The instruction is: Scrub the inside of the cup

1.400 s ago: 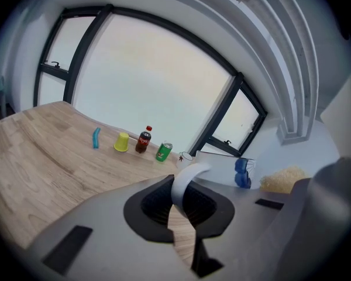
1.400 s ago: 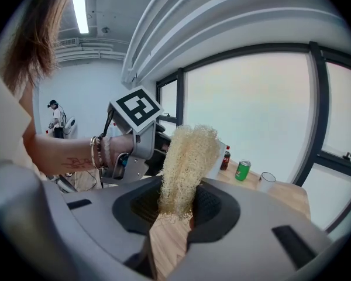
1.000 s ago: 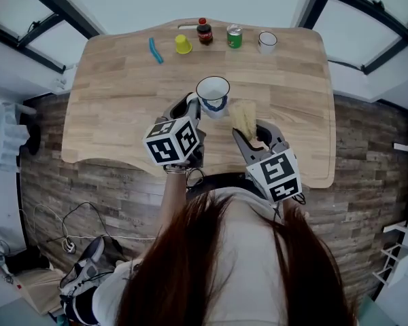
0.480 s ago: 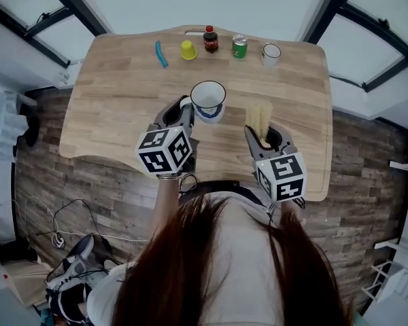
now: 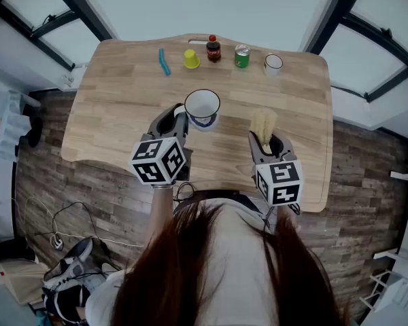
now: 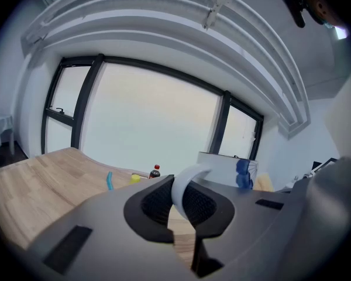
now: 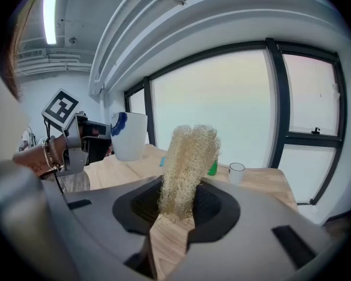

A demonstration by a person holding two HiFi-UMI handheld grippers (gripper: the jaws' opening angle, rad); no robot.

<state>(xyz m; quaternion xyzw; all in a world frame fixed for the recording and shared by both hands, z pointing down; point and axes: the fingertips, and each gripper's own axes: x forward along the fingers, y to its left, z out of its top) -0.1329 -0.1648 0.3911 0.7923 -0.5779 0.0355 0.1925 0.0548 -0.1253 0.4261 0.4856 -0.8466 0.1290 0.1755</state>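
Observation:
A white cup with a blue pattern is held upright above the table, and my left gripper is shut on its handle. The cup's body shows just right of the jaws in the left gripper view. My right gripper is shut on a pale loofah scrubber, which stands up out of the jaws. The scrubber is apart from the cup, to its right. In the right gripper view the cup and the left gripper are at the left.
Along the far edge of the wooden table stand a blue stick, a yellow cup, a dark bottle with a red cap, a green can and a small white mug. The table's near edge is just below the grippers.
Both grippers have kept their holds. The scrubber has moved right, away from the cup, so the gap between the two has widened.

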